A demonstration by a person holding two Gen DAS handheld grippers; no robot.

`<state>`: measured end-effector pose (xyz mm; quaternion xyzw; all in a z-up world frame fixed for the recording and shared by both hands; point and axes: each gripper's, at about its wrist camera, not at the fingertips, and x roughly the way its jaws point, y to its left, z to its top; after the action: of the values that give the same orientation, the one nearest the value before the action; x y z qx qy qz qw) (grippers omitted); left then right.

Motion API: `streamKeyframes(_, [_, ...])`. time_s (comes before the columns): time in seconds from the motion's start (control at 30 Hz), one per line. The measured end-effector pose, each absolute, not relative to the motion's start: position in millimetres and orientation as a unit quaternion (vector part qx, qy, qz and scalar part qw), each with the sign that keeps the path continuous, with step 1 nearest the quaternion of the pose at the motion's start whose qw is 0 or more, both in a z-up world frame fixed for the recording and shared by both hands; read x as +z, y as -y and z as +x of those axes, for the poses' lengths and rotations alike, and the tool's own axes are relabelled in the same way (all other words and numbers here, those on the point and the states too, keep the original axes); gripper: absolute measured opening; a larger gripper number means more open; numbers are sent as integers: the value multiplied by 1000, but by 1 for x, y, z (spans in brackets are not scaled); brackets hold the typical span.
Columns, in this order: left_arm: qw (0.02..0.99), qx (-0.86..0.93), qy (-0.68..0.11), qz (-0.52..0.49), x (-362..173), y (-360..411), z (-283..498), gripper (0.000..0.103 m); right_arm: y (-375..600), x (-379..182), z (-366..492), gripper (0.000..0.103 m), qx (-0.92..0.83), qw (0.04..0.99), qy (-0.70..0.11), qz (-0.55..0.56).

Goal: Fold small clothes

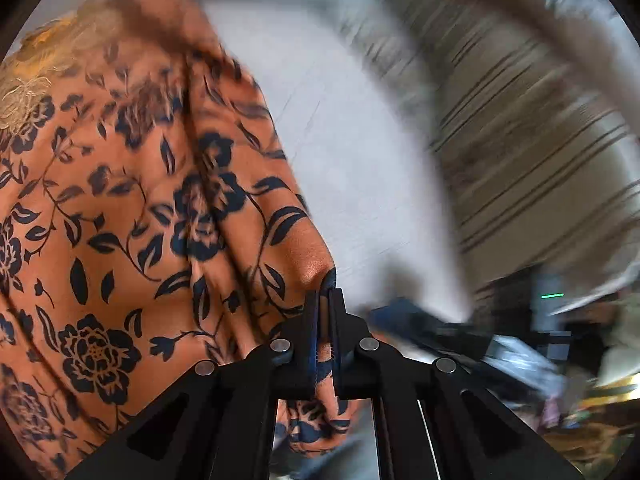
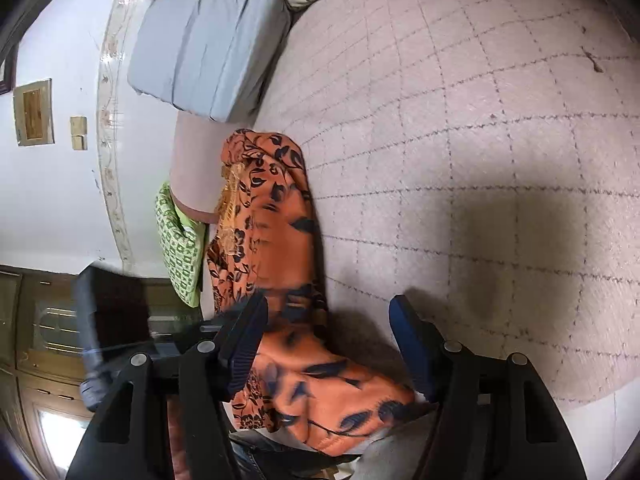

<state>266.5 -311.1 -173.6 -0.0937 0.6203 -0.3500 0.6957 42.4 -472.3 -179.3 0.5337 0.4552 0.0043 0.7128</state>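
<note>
Orange floral garment point(image 2: 272, 240) pinched in left gripper point(image 1: 325, 304), hangs lengthwise between right gripper's point(image 2: 332, 344) spread jaws; right nearer free end.

Striped fabric point(image 1: 520, 128) right of left hand-held gripper point(image 1: 325, 300): motion-blurred. Orange floral garment point(image 1: 120, 200) cut off by left edge.

The garment point(image 2: 272, 216) hangs between the two grippers, above the near edge of the bed point(image 2: 460, 140). The left gripper point(image 1: 325, 300) pinches a fold of it between closed fingers. The right gripper point(image 2: 328, 328) stands with fingers apart, and the garment runs through the gap. A folded pad point(image 2: 208, 40) lies on the far end of the bed. A patterned cushion point(image 2: 180, 248) sits beside the bed, left of the garment
</note>
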Motion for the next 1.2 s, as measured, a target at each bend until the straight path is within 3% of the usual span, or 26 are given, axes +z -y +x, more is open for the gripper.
streamKeyframes(0.13, [664,-389,-593,-236,-167,236,265,4,464,-173,58,66,31,714,-453,533])
streamKeyframes(0.4, [691,-263,-620,-263,-242,123,261,10,410,-162,110,66,87,727,-478,485])
streamKeyframes(0.47, [709,-261,-608,-242,-232,125,253,13,406,-162,119,66,86,731,-486,471])
streamKeyframes(0.57, [746,-280,-574,-190,-202,146,246,43,407,-155,137,66,70,743,-493,447])
streamKeyframes(0.6, [759,-287,-561,-161,-194,162,245,47,410,-152,142,66,63,746,-492,444])
streamKeyframes(0.7, [781,-305,-541,-58,-174,206,229,47,434,-141,158,65,13,756,-467,459])
streamKeyframes(0.8, [769,-294,-566,43,-187,244,218,47,451,-145,156,64,-14,756,-434,490])
streamKeyframes(0.83, [761,-286,-579,69,-198,253,217,46,451,-149,153,63,-10,755,-424,500])
streamKeyframes(0.9, [756,-272,-592,70,-218,255,223,3,445,-163,150,61,1,757,-427,494])
streamKeyframes(1.0, [735,-318,-594,-76,-217,223,233,2,432,-180,156,39,7,745,-463,479])
streamKeyframes(1.07, [719,-349,-571,-187,-206,189,235,2,425,-184,162,38,26,743,-465,481])
streamKeyframes(1.2, [744,-276,-567,-218,-211,143,241,1,405,-196,174,38,20,741,-501,447])
